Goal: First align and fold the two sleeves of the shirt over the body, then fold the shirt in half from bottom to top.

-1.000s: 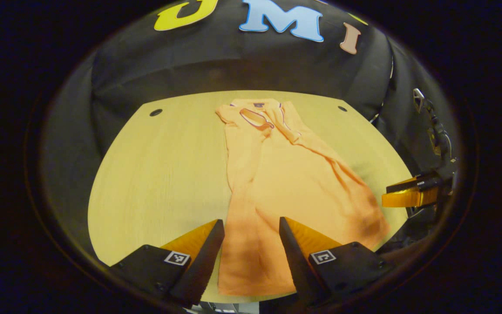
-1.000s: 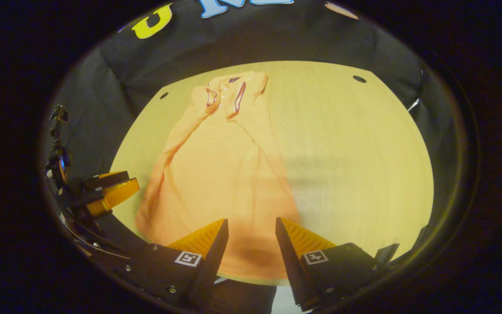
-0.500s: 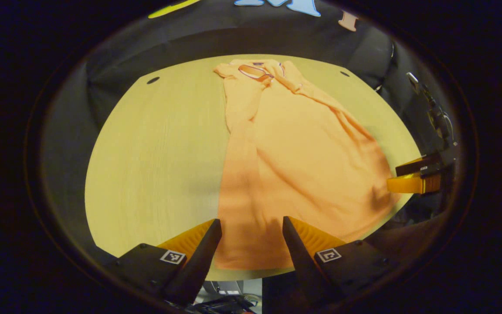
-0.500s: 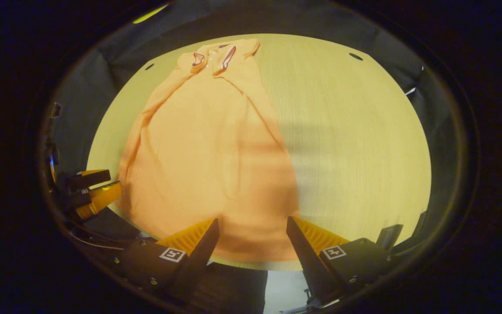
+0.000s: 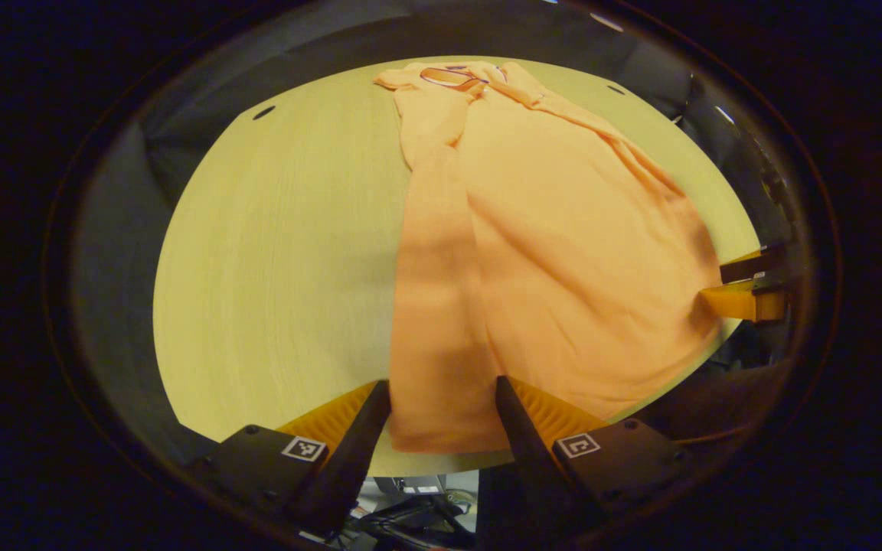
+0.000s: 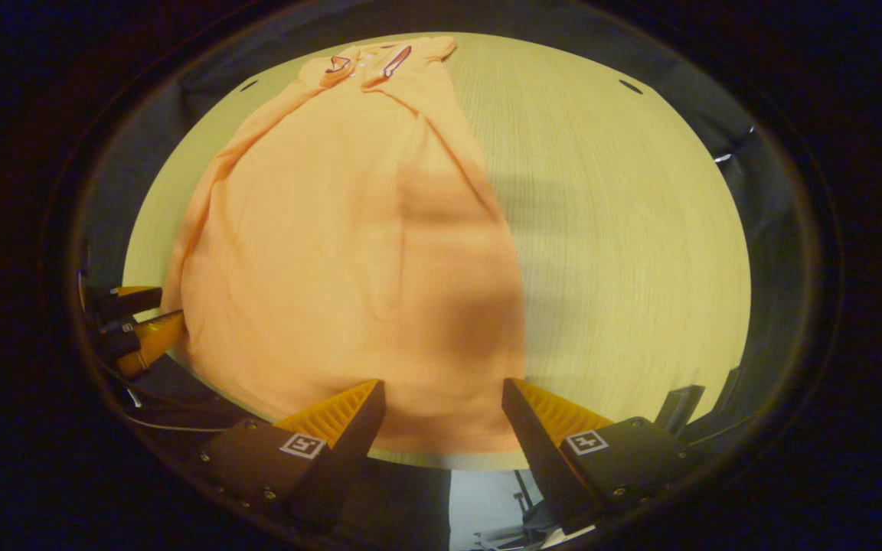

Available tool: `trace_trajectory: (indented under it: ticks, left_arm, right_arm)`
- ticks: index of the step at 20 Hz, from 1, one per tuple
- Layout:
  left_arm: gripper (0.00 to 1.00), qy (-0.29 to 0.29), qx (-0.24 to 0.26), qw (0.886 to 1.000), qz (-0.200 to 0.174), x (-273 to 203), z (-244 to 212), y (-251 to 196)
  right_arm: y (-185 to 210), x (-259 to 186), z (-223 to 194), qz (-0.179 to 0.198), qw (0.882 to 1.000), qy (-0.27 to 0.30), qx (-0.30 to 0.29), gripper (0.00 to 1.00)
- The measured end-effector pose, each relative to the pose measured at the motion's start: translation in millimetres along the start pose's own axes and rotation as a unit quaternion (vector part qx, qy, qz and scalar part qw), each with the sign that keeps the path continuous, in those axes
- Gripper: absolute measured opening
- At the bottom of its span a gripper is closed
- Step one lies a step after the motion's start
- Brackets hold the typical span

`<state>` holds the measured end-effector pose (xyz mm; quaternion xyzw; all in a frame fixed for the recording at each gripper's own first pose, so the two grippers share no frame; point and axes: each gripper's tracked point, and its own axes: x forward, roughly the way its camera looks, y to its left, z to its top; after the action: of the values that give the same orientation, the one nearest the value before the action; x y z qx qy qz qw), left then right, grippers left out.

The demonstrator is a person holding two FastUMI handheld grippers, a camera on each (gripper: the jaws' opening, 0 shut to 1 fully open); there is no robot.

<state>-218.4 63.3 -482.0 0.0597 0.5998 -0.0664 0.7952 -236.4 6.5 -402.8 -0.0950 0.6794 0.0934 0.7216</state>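
While the shirt (image 5: 533, 252) lay flat on the table (image 5: 280, 252), collar at the far end, I had my left gripper (image 5: 441, 394) spread wide over its near hem and my right gripper (image 6: 441, 394) equally wide over the hem's other corner.

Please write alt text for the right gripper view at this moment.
An orange shirt lies lengthwise on a pale wooden table, collar at the far end, sleeves folded in. The right gripper is open at its near hem, and the left gripper is at the shirt's other corner.
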Motion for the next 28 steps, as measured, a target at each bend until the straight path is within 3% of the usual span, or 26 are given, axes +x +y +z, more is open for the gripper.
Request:
trace_trajectory:
  ticks: [8, 9, 12, 14, 16, 17, 19, 20, 21, 28]
  left_arm:
    - [0.96, 0.064, -0.025, 0.998, -0.003, 4, 4, -3]
    - [0.92, 0.065, -0.022, 0.998, -0.002, 5, 4, -3]
    - [0.86, 0.059, -0.005, 0.998, -0.009, 4, 8, -13]
    - [0.56, 0.051, 0.014, 0.999, -0.013, 7, 12, -19]
    - [0.34, 0.043, 0.019, 0.999, -0.014, 8, 18, -23]
    - [0.13, 0.048, 0.025, 0.998, -0.012, 8, 16, -23]
    - [0.11, 0.044, 0.032, 0.998, -0.008, 8, 17, -24]
    - [0.08, 0.041, 0.033, 0.999, -0.006, 9, 19, -24]
    - [0.07, 0.044, 0.035, 0.998, -0.006, 6, 18, -22]
    - [0.06, 0.006, 0.005, 1.000, -0.007, 4, 37, -15]
  right_arm:
    - [1, 1, 1, -0.010, 0.999, 0.034, -0.002, 0.94]
    - [1, 2, 2, -0.010, 0.999, 0.037, -0.003, 0.98]
    - [2, 2, 4, -0.009, 0.999, 0.049, 0.000, 0.96]
    - [3, 2, 5, -0.012, 0.998, 0.053, 0.013, 0.77]
    - [3, 2, 9, -0.015, 0.999, 0.049, 0.015, 0.47]
    - [4, 3, 11, -0.015, 0.999, 0.047, 0.015, 0.26]
    - [4, 3, 11, -0.014, 0.999, 0.048, 0.010, 0.09]
    - [5, 1, 9, -0.015, 0.999, 0.044, 0.014, 0.09]
    - [3, 3, 11, -0.015, 0.999, 0.045, 0.011, 0.01]
    - [7, -5, 26, -0.006, 0.999, 0.025, 0.020, 0.00]
